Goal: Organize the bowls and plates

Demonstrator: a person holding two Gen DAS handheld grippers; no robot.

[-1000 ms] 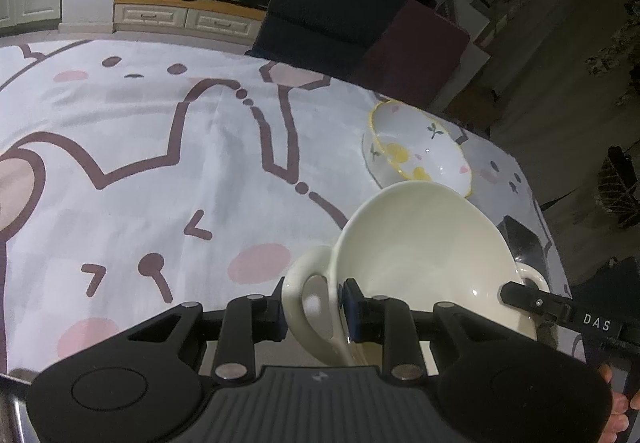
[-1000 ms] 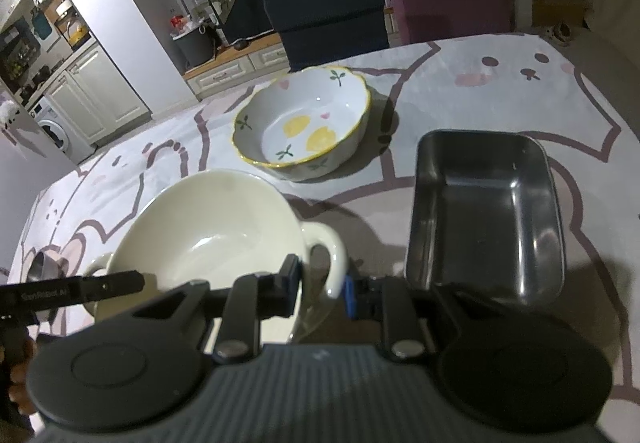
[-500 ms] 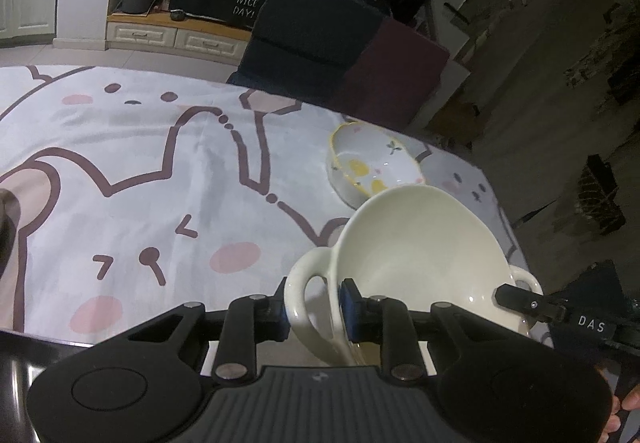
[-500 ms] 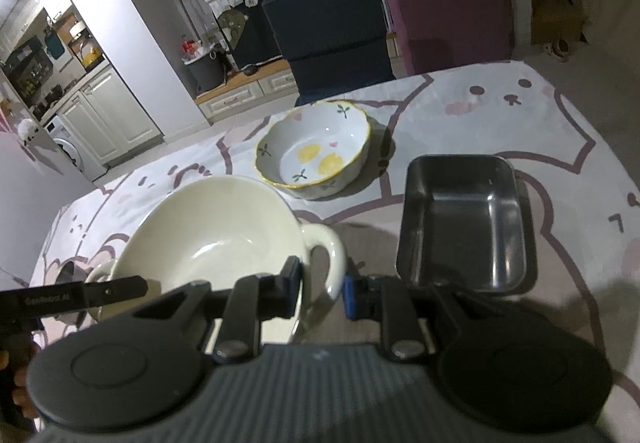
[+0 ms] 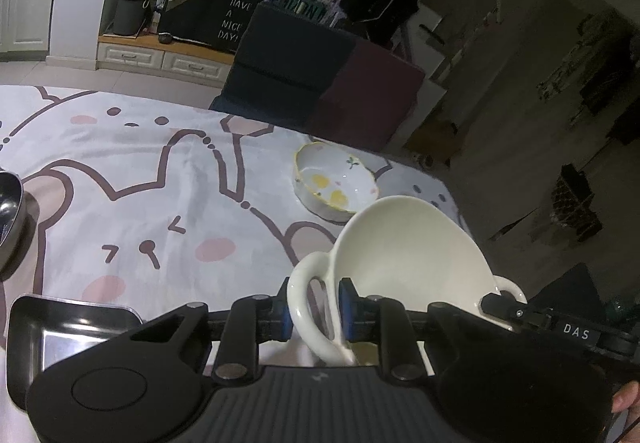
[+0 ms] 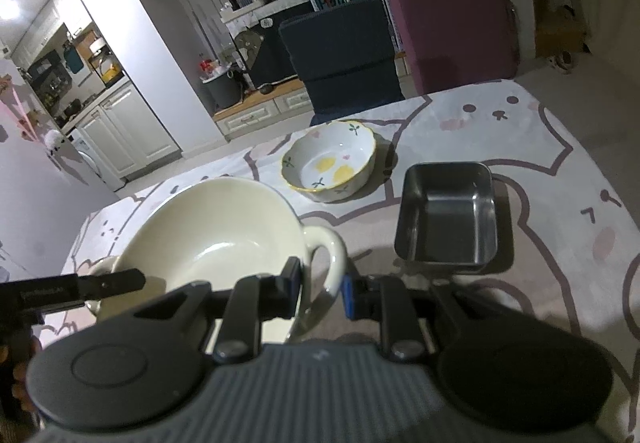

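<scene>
Cream bowl (image 5: 404,255) tilted, handles clamped by 2 grippers.

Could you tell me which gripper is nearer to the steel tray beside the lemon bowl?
Right. The right gripper, clamped on the cream bowl's handle, sits just beside the steel tray; the left gripper holds the opposite handle, farther away.

My left wrist view looks down from close behind the cream two-handled ceramic bowl (image 5: 404,255), facing the dark chairs at frame top. My right wrist view faces likewise. Both share that bowl (image 6: 212,239) and the lemon-patterned scalloped bowl (image 5: 336,183) (image 6: 330,163).
</scene>
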